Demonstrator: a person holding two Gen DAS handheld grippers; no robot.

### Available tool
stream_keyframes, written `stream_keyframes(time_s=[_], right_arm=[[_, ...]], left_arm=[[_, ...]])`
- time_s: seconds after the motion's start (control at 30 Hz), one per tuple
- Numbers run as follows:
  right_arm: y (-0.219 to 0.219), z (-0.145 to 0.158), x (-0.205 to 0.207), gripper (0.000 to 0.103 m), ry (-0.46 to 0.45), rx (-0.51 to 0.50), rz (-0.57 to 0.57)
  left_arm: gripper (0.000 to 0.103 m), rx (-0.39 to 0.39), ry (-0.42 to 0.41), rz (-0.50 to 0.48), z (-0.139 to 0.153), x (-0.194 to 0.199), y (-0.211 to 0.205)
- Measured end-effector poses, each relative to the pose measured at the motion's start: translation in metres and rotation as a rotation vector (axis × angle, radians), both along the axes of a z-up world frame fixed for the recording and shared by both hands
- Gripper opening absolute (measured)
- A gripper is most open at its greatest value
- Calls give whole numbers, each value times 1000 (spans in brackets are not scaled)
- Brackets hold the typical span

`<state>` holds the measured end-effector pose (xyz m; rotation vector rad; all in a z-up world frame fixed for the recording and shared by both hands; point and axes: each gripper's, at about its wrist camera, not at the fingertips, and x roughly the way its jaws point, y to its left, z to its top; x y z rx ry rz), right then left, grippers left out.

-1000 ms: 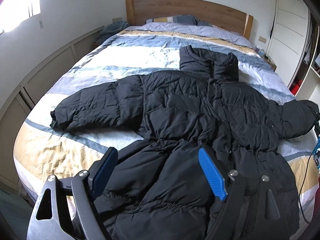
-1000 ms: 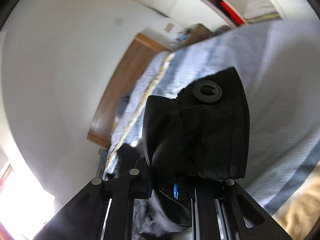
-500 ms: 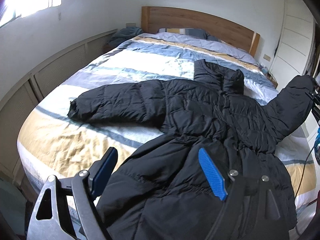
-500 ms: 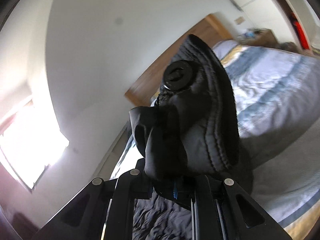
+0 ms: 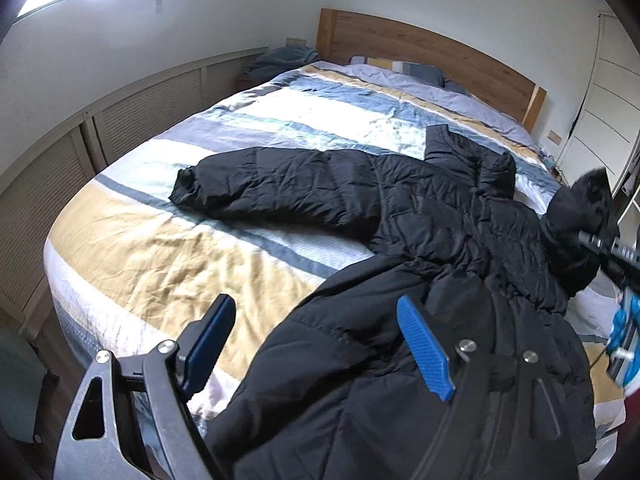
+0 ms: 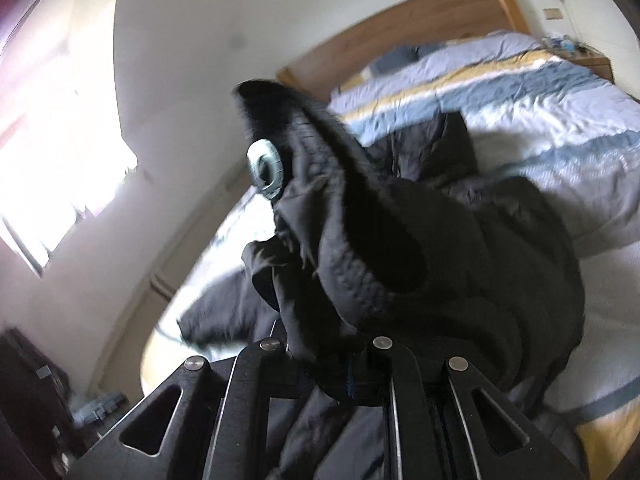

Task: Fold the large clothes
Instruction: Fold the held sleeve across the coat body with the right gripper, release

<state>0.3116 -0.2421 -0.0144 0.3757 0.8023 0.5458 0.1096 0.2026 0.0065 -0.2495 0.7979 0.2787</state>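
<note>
Right gripper (image 6: 352,376) clamped on the cuff (image 6: 340,216) of the jacket's (image 5: 420,208) sleeve, holding it off the bed (image 5: 160,264); silver snap (image 6: 266,174) on the cuff faces the camera, fabric bunched over the closed fingers. From the left wrist view the right gripper (image 5: 588,236) sits at the far right edge with the raised sleeve (image 5: 572,240) draped around it.

Left gripper (image 5: 316,344) wide, nothing between its blue pads (image 5: 424,356), hovering above the jacket's hem; one pad over black fabric, the other over the yellow stripe of the bedding.

Versus a second ago: the right sleeve lay flat, stretched out to the side; half a second ago it was lifted upright, now it's swung in over the jacket's right side. Left gripper has shifted left, more of the bed's near corner in view. Right wrist picture is motion-blurred.

Jacket lies on the striped bed, long axis running from hem near the left gripper up to the collar (image 5: 472,156) toward the wooden headboard (image 5: 420,52). Other sleeve (image 5: 260,188) flat, sticking out sideways toward the louvred wall panels (image 5: 132,120), cuff end pointing left.
</note>
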Motion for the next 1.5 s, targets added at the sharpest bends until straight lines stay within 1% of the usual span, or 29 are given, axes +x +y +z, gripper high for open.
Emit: stream_keyframes(time_s=[0.13,0.2,0.23,0.27,0.37,0.5,0.57,0.63,0.7,0.77,0.8,0.93,1.07,1.17,1.2,1.27,1.3,1.37,1.43,1.5], right_arm=[[19,-27,-12,15,52,-95,46],[27,-37,-16,15,71,-144,68],[32,-46,-19,15,87,-178,82],[43,-52,-34,15,97,-205,92],[53,-64,-43,15,113,-270,108],[56,-79,-50,16,124,-331,116],[56,-77,-54,16,113,-358,122],[56,-81,-57,19,102,-363,124],[53,-82,-59,29,101,-348,140],[53,-82,-66,58,95,-320,166],[54,-81,-72,60,85,-310,183],[52,-74,-91,60,59,-255,239],[29,-57,-102,59,12,-230,244],[0,-45,-94,57,-22,-247,196],[-14,-41,-86,57,-32,-256,169],[-34,-35,-69,56,-44,-277,117],[-44,-33,-59,56,-49,-290,90],[-62,-30,-35,56,-57,-301,44],[-72,-30,-9,56,-59,-304,20],[-73,-35,13,56,-55,-312,14]], left_arm=[[83,46,17,18,-9,-2,-4],[83,43,21,15,-12,-2,-6],[83,47,19,10,-13,-3,-9],[83,54,19,3,-13,-4,-12],[83,71,28,-31,-12,-5,-20],[83,59,37,-51,-8,-5,-27],[83,39,48,-65,-6,-4,-32],[83,45,61,-79,-4,-1,-39],[83,55,68,-91,-2,2,-49],[83,65,73,-108,2,6,-61],[83,68,75,-114,4,7,-64],[83,68,92,-163,9,25,-96],[83,70,106,-225,10,51,-133],[83,58,118,-271,5,80,-165],[83,50,120,-281,3,88,-173],[83,35,120,-311,-5,116,-202],[83,35,119,-321,-7,124,-210],[83,28,119,-351,-17,154,-237],[83,17,117,-368,-28,178,-255],[83,23,115,-379,-39,201,-271]])
